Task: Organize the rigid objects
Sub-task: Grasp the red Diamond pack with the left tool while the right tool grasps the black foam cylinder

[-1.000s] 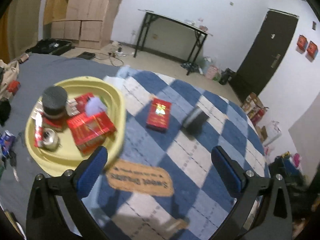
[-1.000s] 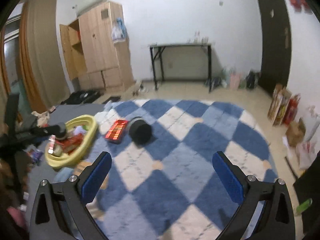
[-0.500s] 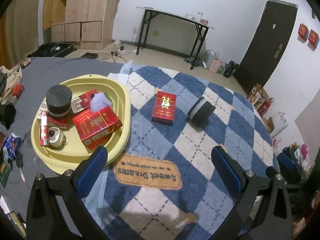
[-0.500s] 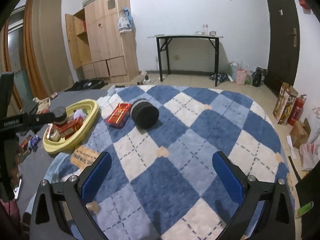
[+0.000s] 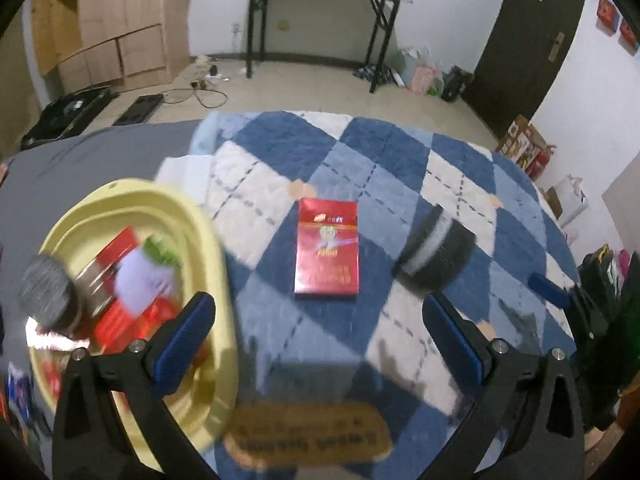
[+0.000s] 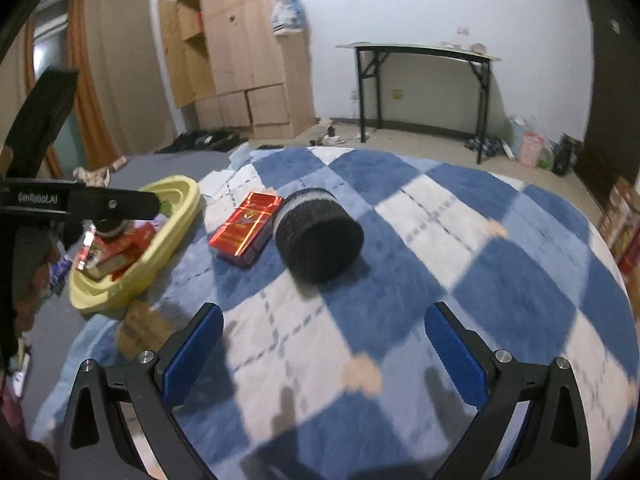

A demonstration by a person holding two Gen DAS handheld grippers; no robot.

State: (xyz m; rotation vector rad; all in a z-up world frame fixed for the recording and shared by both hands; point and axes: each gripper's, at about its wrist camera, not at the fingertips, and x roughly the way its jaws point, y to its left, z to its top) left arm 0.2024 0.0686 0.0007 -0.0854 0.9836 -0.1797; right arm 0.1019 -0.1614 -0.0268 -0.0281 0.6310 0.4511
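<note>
Both grippers' jaws spread, empty — red box (image 5: 327,254) and black cylinder (image 6: 319,236) lie ahead

left gripper (image 5: 319,334): black frame, blue textured pads, silver screws | right gripper (image 6: 323,340): same black frame, blue pads, silver screws | marking: white "GenRobot.AI" lettering on the left gripper's black bar, seen from right wrist
</note>
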